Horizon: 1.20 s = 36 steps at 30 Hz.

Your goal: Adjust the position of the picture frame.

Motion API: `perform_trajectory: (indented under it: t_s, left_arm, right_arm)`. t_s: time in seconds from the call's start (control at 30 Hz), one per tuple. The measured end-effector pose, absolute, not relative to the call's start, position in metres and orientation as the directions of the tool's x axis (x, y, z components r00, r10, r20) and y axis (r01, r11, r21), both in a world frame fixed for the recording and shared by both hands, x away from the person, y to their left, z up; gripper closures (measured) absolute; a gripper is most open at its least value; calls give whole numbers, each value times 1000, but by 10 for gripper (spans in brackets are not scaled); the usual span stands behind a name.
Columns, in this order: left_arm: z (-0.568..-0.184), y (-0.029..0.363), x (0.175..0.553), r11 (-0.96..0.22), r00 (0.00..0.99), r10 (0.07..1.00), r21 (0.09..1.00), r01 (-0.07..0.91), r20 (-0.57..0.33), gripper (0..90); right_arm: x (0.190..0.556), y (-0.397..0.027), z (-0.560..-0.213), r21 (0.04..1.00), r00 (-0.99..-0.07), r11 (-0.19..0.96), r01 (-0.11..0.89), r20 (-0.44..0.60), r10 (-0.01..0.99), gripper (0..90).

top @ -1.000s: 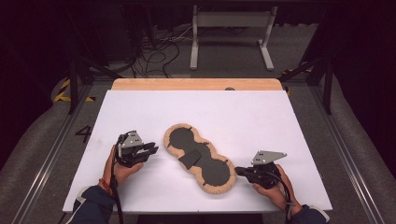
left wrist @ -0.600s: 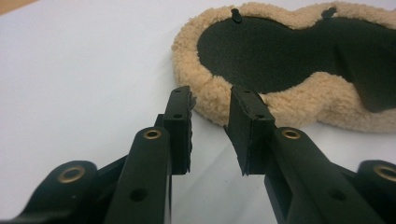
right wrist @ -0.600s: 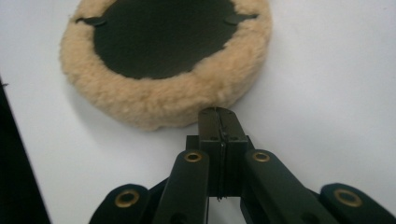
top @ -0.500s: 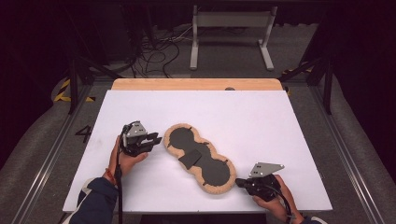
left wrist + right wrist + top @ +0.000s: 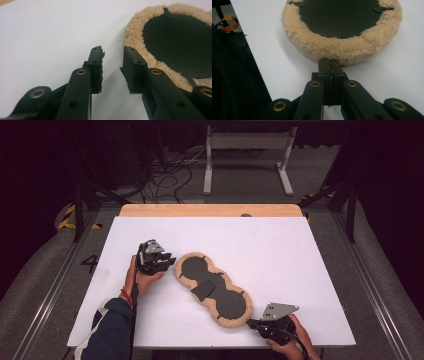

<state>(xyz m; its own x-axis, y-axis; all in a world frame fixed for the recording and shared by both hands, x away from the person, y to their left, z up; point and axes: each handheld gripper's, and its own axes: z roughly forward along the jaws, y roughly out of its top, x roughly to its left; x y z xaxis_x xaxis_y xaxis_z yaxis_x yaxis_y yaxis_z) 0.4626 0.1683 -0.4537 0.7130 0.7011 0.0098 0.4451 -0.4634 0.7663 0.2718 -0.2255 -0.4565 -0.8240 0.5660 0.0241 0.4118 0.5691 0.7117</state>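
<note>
While the right tool (image 5: 256,324) sits at the near edge of the white worktop (image 5: 280,250), at about five o'clock, its two black jaws are pressed flat together with nothing between them. Their tips sit right at the woolly rim of the long, bumpy, tan fleece pad with dark grey patches (image 5: 212,286). I cannot tell if they touch it. If this tool pushes forward while shut, it could just shove the soft pad along the smooth worktop and not catch it. The pad is close to the edge here, so it might slip off.

Farther away, at about nine o'clock, the left tool (image 5: 167,261) has its jaws apart with a gap between them. It holds nothing and sits just beside the other end of the pad. If it shuts too soon, it may grab only a few fluffy hairs, and they could slide out.

From the high view you can see the whole pad lying slanted from ten o'clock to five o'clock in the middle of the worktop. The tool views are closer. They show the curly wool and how the jaws stand.
</note>
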Motion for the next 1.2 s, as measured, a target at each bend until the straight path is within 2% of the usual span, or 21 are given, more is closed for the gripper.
perform_trajectory:
  t_s: [0.13, 0.27, 0.47, 1.0, 1.13, 1.2]
  left_arm:
    - [-457, 157, 465, -519, 727, 685, 738, 431, 57, 719]
    - [-457, 159, 468, -504, 732, 681, 729, 462, 7, 724]
    - [-455, 160, 467, -530, 759, 651, 719, 450, 5, 789]
    - [-453, 164, 458, -542, 796, 605, 725, 425, -15, 778]
    - [-453, 167, 456, -539, 798, 603, 730, 420, -15, 721]
    - [-453, 167, 457, -528, 774, 633, 731, 433, -1, 720]
  right_arm:
    - [268, -225, -459, 730, -804, 543, 415, 16, 594, 900]
    - [264, -225, -461, 742, -781, 519, 424, 10, 624, 900]
    - [261, -223, -462, 747, -757, 500, 439, 7, 653, 900]
    - [272, -240, -460, 743, -675, 444, 501, 14, 738, 900]
    - [276, -245, -460, 748, -640, 428, 508, -5, 768, 900]
    - [280, -248, -460, 753, -618, 406, 519, 3, 786, 900]
